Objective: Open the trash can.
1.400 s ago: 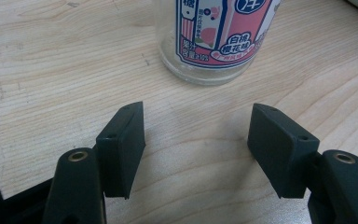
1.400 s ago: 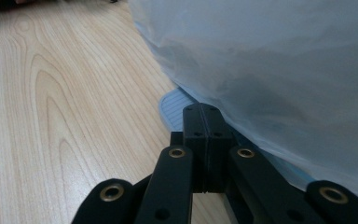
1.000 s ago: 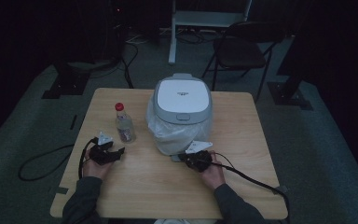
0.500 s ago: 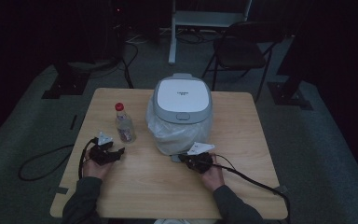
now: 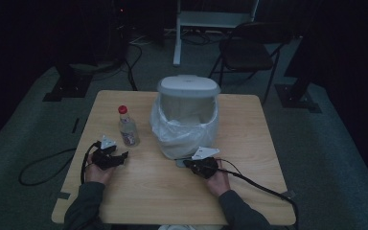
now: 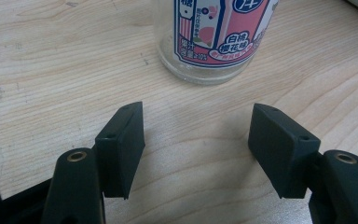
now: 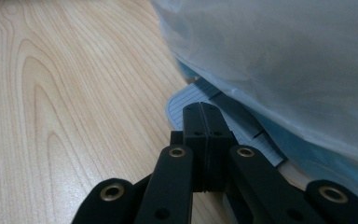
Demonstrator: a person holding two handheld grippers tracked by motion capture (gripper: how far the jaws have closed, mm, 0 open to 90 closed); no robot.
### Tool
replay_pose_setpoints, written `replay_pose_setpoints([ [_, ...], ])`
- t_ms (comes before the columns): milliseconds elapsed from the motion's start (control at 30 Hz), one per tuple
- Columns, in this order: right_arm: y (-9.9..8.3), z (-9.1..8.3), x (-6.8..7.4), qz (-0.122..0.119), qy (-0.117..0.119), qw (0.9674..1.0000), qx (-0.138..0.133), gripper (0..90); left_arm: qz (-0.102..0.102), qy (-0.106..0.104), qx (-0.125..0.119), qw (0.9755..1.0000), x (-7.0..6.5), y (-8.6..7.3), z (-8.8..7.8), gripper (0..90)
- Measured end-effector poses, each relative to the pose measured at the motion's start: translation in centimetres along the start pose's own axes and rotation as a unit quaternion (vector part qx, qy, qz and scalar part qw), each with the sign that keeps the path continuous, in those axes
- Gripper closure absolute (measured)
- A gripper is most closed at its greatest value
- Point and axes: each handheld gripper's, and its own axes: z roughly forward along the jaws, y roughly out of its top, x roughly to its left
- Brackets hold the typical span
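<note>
While lid up | right gripper [image 7: 204, 109] jaws clenched on pedal [image 7: 186, 108] | left gripper [image 6: 205, 140] jaws released near bottle [image 6: 214, 37]

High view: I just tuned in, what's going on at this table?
A person sits at the wooden table with a gripper in each hand. The right gripper, shut, presses its tip on the ribbed pedal of the bag-lined bin, and the bin's lid stands raised. The left gripper rests open, aimed at the bottle just ahead of it, not touching it.
</note>
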Motion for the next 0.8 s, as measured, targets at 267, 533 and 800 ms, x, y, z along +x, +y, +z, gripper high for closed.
replay_pose_setpoints([
  [267, -0.15, 0.24, -0.03, 0.003, 0.002, 1.0, 0.003, 90.0, 0.001, 0.0, 0.001, 1.0, -0.01, 0.01, 0.0, 36.5],
  [533, -0.15, 0.24, -0.1, 0.003, 0.004, 1.0, 0.002, 90.0, 0.0, 0.001, 0.001, 1.0, -0.02, 0.05, 0.03, 36.6],
  [800, -0.14, 0.24, -0.11, 0.004, 0.004, 1.0, 0.003, 90.0, 0.0, 0.001, 0.001, 1.0, -0.02, 0.06, 0.03, 36.7],
])
